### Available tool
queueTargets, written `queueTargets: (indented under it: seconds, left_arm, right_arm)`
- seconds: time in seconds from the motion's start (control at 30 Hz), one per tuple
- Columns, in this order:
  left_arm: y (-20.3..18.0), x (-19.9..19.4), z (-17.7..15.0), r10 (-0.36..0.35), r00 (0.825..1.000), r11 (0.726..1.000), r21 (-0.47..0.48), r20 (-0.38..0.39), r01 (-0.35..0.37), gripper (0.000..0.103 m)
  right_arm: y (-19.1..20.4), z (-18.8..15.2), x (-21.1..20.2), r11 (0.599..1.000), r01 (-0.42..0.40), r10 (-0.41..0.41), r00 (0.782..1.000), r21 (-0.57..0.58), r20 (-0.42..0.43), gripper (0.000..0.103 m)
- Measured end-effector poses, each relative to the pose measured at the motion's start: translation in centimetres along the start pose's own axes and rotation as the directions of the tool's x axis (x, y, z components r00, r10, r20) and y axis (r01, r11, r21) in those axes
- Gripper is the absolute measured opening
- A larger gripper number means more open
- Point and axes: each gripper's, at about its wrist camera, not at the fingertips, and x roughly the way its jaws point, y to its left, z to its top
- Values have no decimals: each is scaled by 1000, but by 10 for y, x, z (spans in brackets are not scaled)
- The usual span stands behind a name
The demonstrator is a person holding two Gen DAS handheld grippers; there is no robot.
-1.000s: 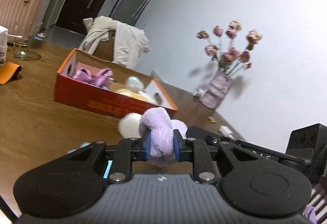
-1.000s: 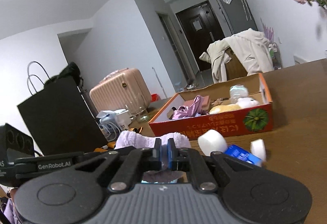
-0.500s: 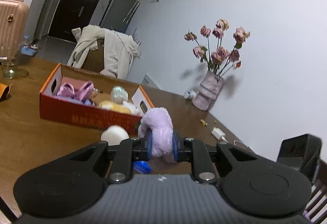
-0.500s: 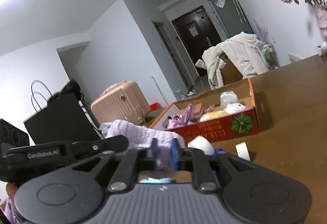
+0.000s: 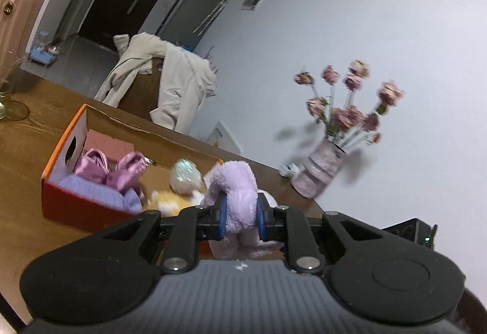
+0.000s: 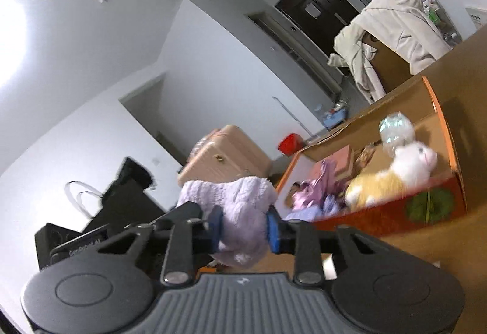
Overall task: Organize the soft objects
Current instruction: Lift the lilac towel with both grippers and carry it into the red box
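My left gripper (image 5: pixel 240 219) is shut on a lilac fluffy plush (image 5: pixel 234 181), held just short of an orange-red cardboard box (image 5: pixel 76 212) on the wooden table. My right gripper (image 6: pixel 243 227), rolled to one side, has its blue pads pressed on a lilac fluffy plush (image 6: pixel 231 197) beside the same box (image 6: pixel 380 218). Inside the box lie a pink satin piece (image 5: pixel 121 169), a lilac knit (image 5: pixel 91 188), a yellow-and-white plush toy (image 6: pixel 395 172) and a clear wrapped ball (image 5: pixel 182 178). The left gripper's black body (image 6: pixel 76 248) shows at the right wrist view's left edge.
A vase of pink flowers (image 5: pixel 319 172) stands on the table by the wall, right of the box. A chair draped with a beige jacket (image 5: pixel 173 84) stands behind the table. A pink suitcase (image 6: pixel 225 154), a black bag (image 6: pixel 127 191) and a glass (image 5: pixel 6 90) lie leftward.
Both grippers have moved toward the box, which now looks larger. The right wrist view has rolled, and its pads stand wider around the plush. The white round thing is out of view.
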Motion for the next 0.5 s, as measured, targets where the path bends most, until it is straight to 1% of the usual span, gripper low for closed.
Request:
queueTargets:
  seconds: [0.07, 0.1, 0.13, 0.2, 0.27, 0.33, 0.37, 0.43, 0.47, 0.5]
  left_arm:
    - [11, 27, 17, 25, 1000, 1000, -2, -15, -25, 19]
    - [19, 46, 29, 55, 998, 998, -5, -28, -55, 19]
    - [26, 63, 39, 70, 997, 997, -12, -45, -71, 19]
    - [43, 100, 59, 117, 990, 993, -24, -78, -119, 19]
    - [62, 136, 71, 150, 982, 987, -37, -119, -155, 19]
    - [79, 169, 77, 202, 966, 978, -24, -159, -208, 19]
    - [87, 188, 77, 222, 957, 974, -7, -188, -227, 19]
    - [98, 212, 73, 264, 935, 962, -1, -236, -272, 19]
    - [101, 225, 70, 278, 922, 959, 14, -269, -285, 19]
    - [102, 236, 67, 289, 909, 955, 28, -301, -295, 20]
  right_arm:
    - [-5, 23, 21, 998, 56, -57, 998, -17, -25, 25]
    - [-7, 37, 35, 995, 91, -93, 995, -45, -36, 25]
    - [-10, 49, 49, 991, 116, -119, 992, -73, -46, 24]
    - [-26, 76, 83, 980, 171, -180, 980, -106, -83, 24]
    - [-50, 96, 116, 973, 217, -226, 966, -84, -124, 24]
    - [-74, 108, 144, 966, 249, -258, 949, -74, -183, 24]
    - [-88, 112, 155, 960, 271, -278, 939, -62, -201, 24]
    - [-116, 117, 174, 952, 307, -300, 918, -15, -260, 24]
    - [-126, 117, 178, 944, 330, -319, 906, -6, -278, 24]
    - [-133, 118, 181, 930, 369, -356, 887, -12, -294, 24]
